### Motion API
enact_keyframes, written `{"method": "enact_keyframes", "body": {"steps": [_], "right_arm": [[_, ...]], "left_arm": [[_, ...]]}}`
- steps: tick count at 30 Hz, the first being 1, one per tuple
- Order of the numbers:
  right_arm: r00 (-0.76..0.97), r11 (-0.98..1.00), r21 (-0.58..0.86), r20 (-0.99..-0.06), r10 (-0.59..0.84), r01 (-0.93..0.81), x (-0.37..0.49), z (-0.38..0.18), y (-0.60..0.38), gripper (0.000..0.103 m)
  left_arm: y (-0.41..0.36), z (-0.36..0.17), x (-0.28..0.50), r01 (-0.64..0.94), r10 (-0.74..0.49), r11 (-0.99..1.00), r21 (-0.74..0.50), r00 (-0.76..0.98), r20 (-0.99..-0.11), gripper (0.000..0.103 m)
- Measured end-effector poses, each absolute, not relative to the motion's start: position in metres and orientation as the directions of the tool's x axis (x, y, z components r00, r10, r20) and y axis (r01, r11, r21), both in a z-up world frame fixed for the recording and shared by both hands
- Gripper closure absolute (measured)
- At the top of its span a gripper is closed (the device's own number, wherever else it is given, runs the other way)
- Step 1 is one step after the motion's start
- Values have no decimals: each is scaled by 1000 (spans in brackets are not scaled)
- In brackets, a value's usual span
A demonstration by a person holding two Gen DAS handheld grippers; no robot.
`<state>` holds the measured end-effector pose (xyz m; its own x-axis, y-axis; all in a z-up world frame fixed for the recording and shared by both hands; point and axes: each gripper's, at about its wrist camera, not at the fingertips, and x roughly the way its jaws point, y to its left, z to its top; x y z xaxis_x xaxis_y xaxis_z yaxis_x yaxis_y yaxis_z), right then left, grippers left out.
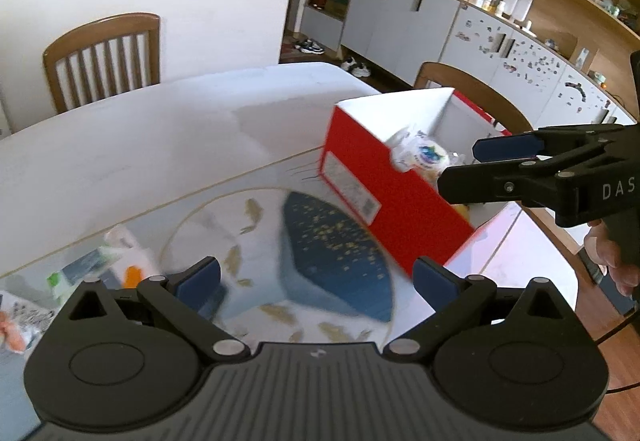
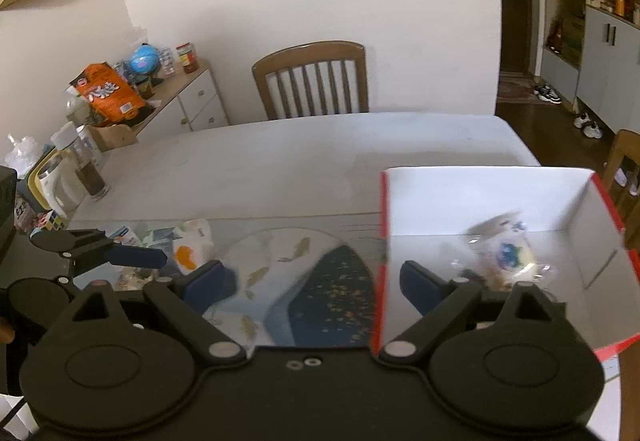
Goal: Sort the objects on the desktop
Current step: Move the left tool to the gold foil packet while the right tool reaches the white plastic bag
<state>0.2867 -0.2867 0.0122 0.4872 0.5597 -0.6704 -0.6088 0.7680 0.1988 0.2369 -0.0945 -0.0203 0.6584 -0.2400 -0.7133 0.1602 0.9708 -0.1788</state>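
The red box (image 1: 384, 197) stands open-topped at the right edge of the desk (image 1: 160, 145), and a clear wrapped packet (image 2: 508, 253) with a blue-and-white label lies inside it, against the near wall; other contents beneath it are blurred and cannot be identified. The right hand-held gripper (image 2: 308, 277) is above the box's left wall, jaws spread wide, holding nothing; in the left wrist view its fingers reach over the box's open top. The left hand-held gripper (image 1: 316, 275) is likewise wide open and empty, positioned over the patterned mat (image 1: 320, 241) between the box and the remaining items. Those remaining items sit as a loose pile (image 1: 92, 269) toward the left edge of the desk: white and green packets, one with an orange mark, and something pale orange at the very margin; motion blur prevents finer naming. Judgement: one deposit into the box appears complete, and the step in hand is the transfer between drop-off and the next pick. The task is partly done, with several items left. The next move calls for one gripper to travel to the pile, single out one packet and close on it without dragging its neighbours, while the other stays clear of the box's opening.
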Motion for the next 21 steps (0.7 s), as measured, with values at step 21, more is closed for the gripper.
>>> {"method": "enact_keyframes", "body": {"steps": [21], "right_arm": [[411, 694, 202, -679, 608, -691, 273, -5, -191, 8]], "left_arm": [[-10, -42, 182, -20, -65, 993, -113, 711, -700, 0]]}}
